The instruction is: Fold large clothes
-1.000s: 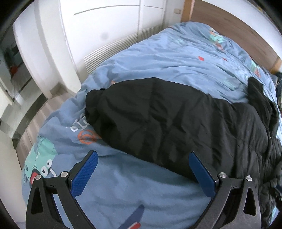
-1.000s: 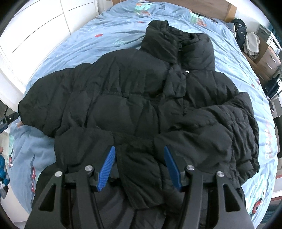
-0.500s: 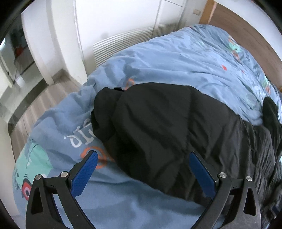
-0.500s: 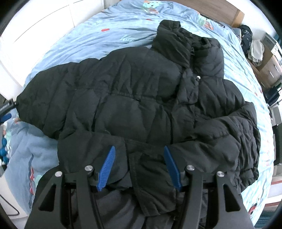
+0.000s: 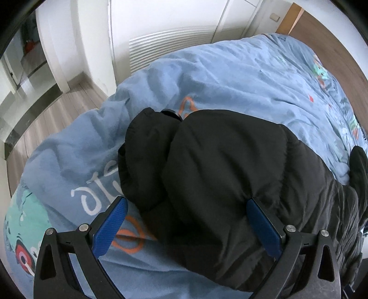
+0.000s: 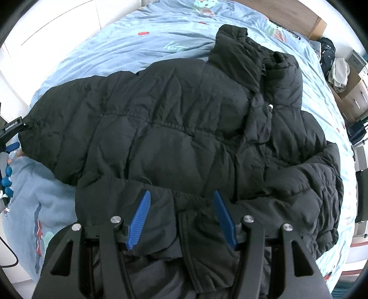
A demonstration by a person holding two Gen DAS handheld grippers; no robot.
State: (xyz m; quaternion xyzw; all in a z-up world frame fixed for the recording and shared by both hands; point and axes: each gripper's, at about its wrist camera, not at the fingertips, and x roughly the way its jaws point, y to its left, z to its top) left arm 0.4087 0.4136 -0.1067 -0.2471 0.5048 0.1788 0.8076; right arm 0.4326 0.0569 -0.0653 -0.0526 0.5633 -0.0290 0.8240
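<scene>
left gripper (image 5: pixel 186 220) wide, has dropped closer over jacket (image 6: pixel 184 128) sleeve end (image 5: pixel 147 156) | right gripper (image 6: pixel 181 216) half-spread above near hem, nothing pinched | sleeve fold next

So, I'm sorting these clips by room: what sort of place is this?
Most likely a bedroom. A black puffer jacket lies spread on a bed with a light blue cartoon-print duvet, a brown wooden headboard runs along the wall, and white wardrobe doors stand beside the bed.

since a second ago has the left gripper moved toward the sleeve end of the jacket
Yes. In the left wrist view the left gripper has closed in on the jacket's sleeve, which now fills far more of the frame against the blue bedspread.
</scene>
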